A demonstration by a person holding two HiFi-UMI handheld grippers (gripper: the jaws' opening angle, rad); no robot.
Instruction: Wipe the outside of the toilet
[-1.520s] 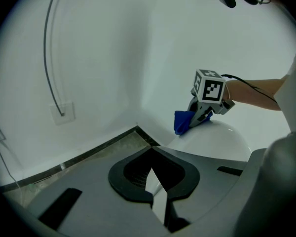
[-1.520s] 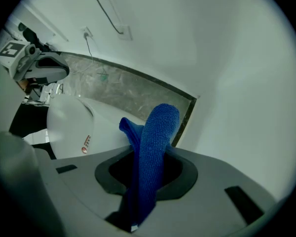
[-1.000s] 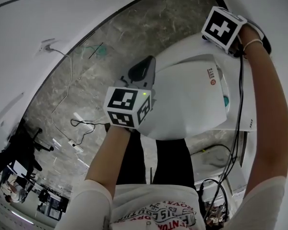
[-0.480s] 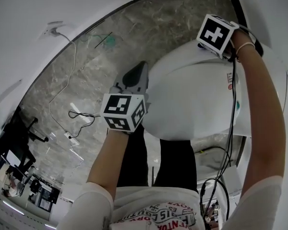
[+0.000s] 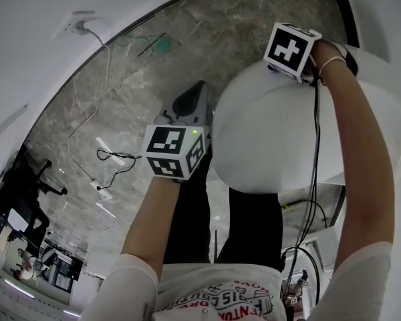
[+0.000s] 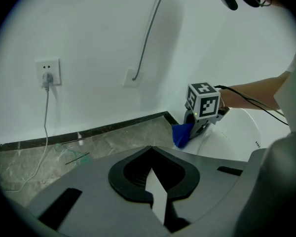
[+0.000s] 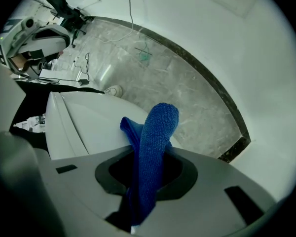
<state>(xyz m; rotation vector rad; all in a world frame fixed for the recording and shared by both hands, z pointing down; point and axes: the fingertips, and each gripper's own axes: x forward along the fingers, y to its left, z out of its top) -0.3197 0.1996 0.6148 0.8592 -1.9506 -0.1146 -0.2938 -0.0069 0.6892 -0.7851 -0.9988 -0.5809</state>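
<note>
toilet [image 5: 267, 139] is the white rounded thing right in front of the person's legs, standing on the marbled floor [image 5: 120, 112] near the wall [image 5: 40, 19]. right claw [image 7: 139, 204] is clamped on a blue cloth [image 7: 158, 127], with a folded wad of it sticking out past the tips. it's up at the far top edge of the toilet shell, cloth right at the white surface, though i can't tell if it's actually pressing. left claw [image 6: 156, 198] is closed on nothing, hanging off the toilet's near left side over the floor.

my take: this is a wiping pass round the outer shell. to do it well i'd lay the cloth flat on the curve, tilt the claw so cloth rather than hard tips does the rubbing, and go round in overlapping strokes. watch the black cable [image 5: 315, 132] along the right arm, it could drag across the wiped bit.
</note>
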